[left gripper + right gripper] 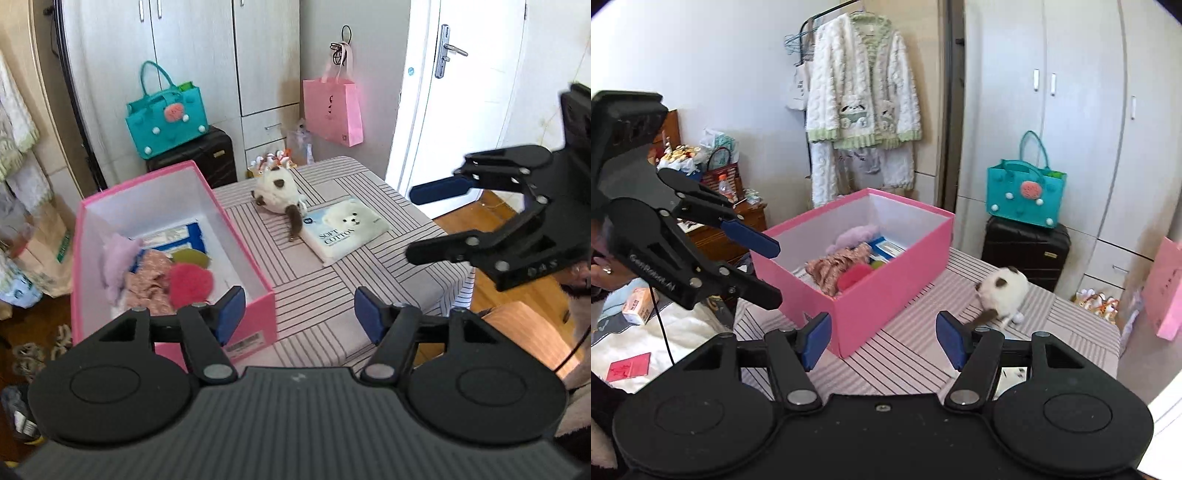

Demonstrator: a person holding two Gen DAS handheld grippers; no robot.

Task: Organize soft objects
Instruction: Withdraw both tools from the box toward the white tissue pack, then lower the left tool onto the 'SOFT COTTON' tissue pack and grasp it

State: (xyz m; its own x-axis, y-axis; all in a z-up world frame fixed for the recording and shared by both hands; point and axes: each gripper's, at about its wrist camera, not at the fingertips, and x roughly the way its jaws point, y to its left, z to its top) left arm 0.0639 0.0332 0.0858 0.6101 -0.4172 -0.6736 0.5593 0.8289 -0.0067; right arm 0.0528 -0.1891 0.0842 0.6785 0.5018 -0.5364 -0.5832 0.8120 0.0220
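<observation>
My left gripper [299,314] hangs with its blue pads standing well apart and nothing between them; my right gripper [882,339] is the same, jaws parted and empty. From the left wrist, the plush cat [279,192] lies on the table [332,291] at about twelve o'clock, well beyond my fingertips, and the tissue pack [345,230] sits just past it toward one o'clock, its near corner touching the cat's brown tail. From the right wrist, the cat [1003,293] lies at about one o'clock, just beyond my right-hand pad.

The cat is a round, fluffy white ball with brown patches and a dark tail. The tissue pack is flat, rectangular and glossy, printed with a white puppy and the words SOFT COTTON. The table wears a cloth of pale pink with thin dark stripes set in blocks.

The pink box [177,258] stands open at ten o'clock from my left jaws, stiff card with white inner walls. Inside lie a lilac fluffy piece [118,262], a crumpled pinkish cloth [147,284], a red fuzzy pompom [190,284] and an olive-green piece [192,258] over a blue-edged packet.

In the right view the box's near corner rises at twelve o'clock between my pads, and the left gripper [772,271] stands at ten o'clock. A teal bag [166,118] rests on a black suitcase [207,155] behind the table.
</observation>
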